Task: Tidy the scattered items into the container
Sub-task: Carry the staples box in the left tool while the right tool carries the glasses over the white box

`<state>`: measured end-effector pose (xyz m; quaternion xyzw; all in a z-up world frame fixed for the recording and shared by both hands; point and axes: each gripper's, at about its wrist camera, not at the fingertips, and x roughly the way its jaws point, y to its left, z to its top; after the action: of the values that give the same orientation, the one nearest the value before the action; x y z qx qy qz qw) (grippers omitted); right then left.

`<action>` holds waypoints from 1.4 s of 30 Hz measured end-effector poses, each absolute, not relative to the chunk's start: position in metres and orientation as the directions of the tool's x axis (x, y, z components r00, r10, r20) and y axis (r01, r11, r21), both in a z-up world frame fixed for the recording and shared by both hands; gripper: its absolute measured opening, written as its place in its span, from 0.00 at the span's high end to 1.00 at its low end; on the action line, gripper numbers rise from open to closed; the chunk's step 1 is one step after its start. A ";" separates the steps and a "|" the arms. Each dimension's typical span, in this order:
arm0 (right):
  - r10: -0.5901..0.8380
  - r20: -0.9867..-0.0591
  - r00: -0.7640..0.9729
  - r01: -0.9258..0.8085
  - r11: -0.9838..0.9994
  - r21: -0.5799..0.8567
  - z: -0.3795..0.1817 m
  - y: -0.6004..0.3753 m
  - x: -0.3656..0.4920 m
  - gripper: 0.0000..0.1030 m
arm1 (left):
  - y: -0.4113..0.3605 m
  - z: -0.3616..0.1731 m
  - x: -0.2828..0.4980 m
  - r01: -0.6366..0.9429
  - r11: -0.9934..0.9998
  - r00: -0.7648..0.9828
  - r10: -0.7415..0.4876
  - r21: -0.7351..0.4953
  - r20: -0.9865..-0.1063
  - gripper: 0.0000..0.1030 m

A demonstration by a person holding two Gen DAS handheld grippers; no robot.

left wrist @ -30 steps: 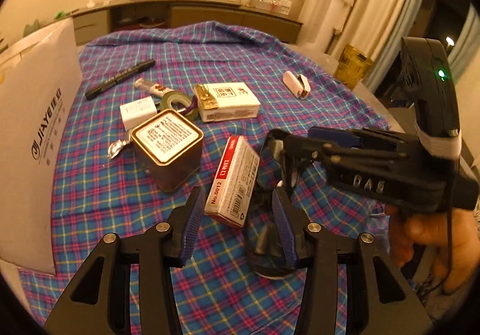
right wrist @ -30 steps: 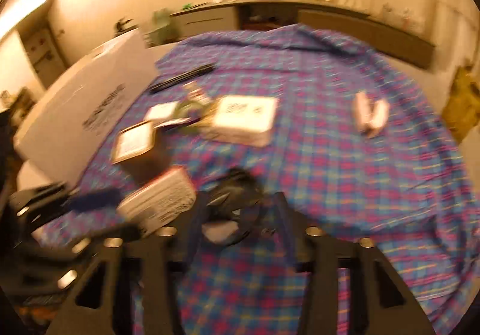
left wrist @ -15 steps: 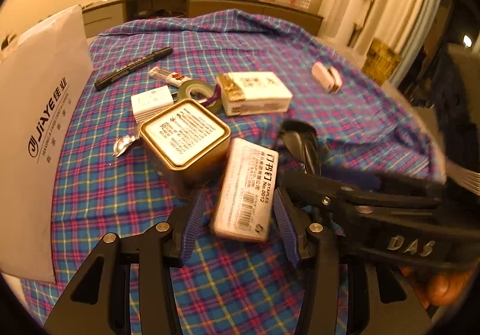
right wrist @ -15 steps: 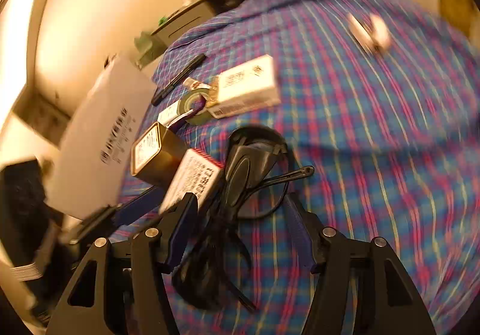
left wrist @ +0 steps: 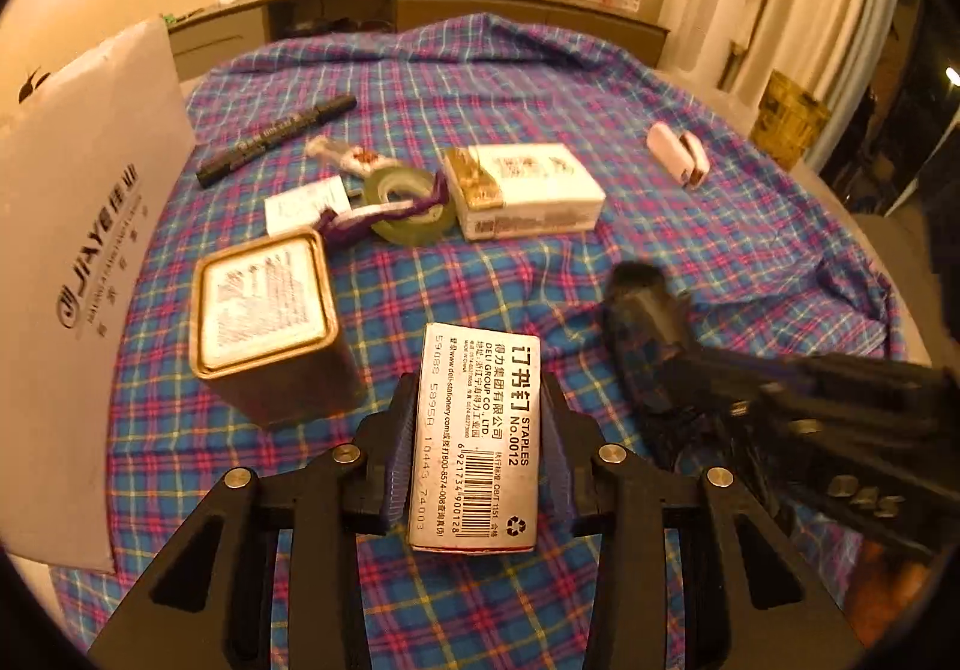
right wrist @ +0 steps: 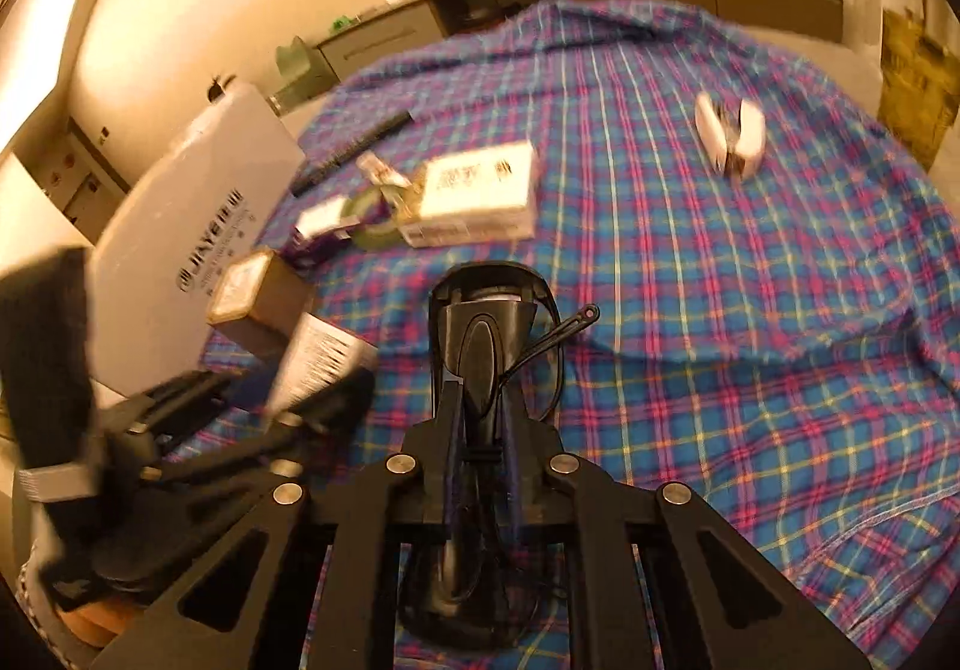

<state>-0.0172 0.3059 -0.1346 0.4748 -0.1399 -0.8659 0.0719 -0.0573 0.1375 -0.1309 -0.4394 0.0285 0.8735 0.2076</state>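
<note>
My left gripper [left wrist: 477, 451] is shut on a white staples box [left wrist: 477, 430] with a barcode, held just above the plaid cloth. My right gripper [right wrist: 480, 424] is shut on a black barcode scanner [right wrist: 483, 328] with its black cable; in the left wrist view the scanner [left wrist: 645, 310] sits to the right of the box. The white container box [left wrist: 78, 250] printed JIAYE stands at the left edge; it also shows in the right wrist view [right wrist: 192, 244]. A gold square tin [left wrist: 267, 322] stands just left of my left gripper.
On the cloth lie a black marker [left wrist: 276, 138], a green tape roll [left wrist: 408, 205], a white and gold carton [left wrist: 528, 196], a small white card [left wrist: 306, 205] and a white stapler [left wrist: 678, 153]. The table edge falls away at the right.
My left gripper has closed on the staples box and lifted it. My right gripper has closed on the scanner, which was lying between its open fingers before.
</note>
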 end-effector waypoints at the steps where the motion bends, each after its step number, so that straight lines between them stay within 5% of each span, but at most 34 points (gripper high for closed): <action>1: -0.253 -0.804 -0.538 -0.005 -0.953 0.303 -0.135 0.305 -0.017 0.84 | 0.136 -0.126 -0.054 -0.391 -0.909 -0.531 0.350 -0.143 -0.772 0.62; 24: -0.318 -0.626 -0.712 0.217 -0.947 0.236 -0.046 0.241 0.041 0.88 | 0.058 -0.040 -0.024 -0.319 -0.917 -0.685 0.398 -0.240 -0.610 0.62; 42: -0.329 -0.580 -0.746 0.299 -0.942 0.150 -0.007 0.170 0.076 0.88 | -0.004 -0.005 -0.017 -0.276 -0.904 -0.756 0.414 -0.325 -0.507 0.62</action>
<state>0.0759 0.1696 -0.0070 0.3146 -0.0238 -0.9339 0.1682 -0.0167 -0.0040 -0.0046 -0.2959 -0.1158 0.9298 0.1855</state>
